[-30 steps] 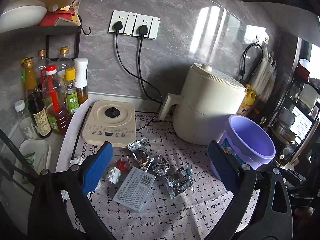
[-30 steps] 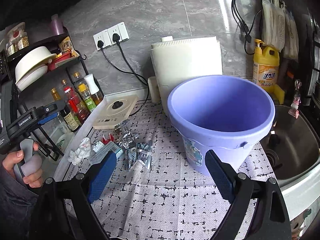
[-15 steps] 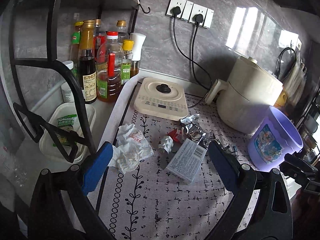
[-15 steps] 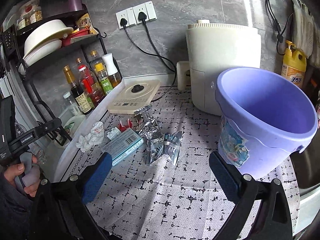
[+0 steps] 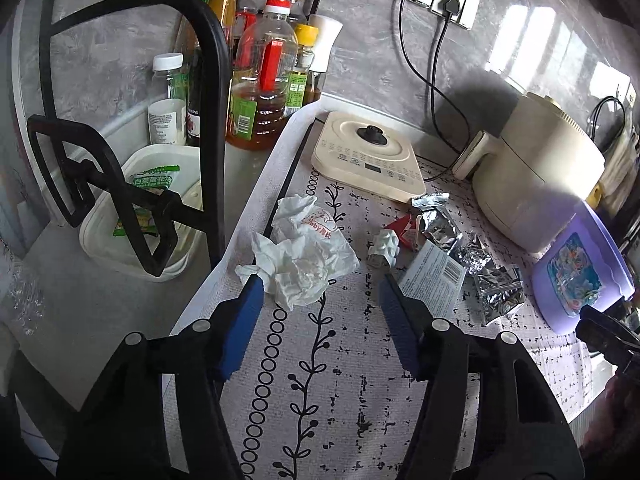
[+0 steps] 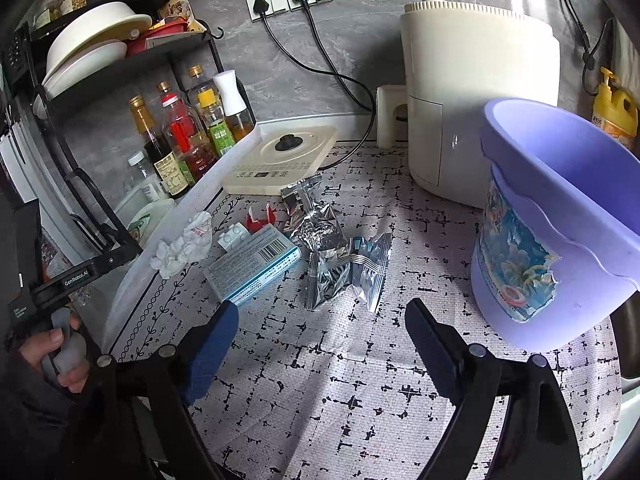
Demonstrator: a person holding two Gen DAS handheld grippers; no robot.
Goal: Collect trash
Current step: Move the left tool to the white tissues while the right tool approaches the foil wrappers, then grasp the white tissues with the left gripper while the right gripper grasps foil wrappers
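While its jaws have just been closing, left gripper [image 5: 320, 292] stands apart just short of crumpled tissue [image 5: 300, 256]

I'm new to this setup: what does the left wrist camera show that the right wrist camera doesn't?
Only the left wrist view: the left gripper, open over the crumpled tissue. Only the right wrist view: the right gripper, open and empty, stacked bowls on the rack, and a hand holding the other tool. Both: the purple bucket, foil wrappers and barcoded box.
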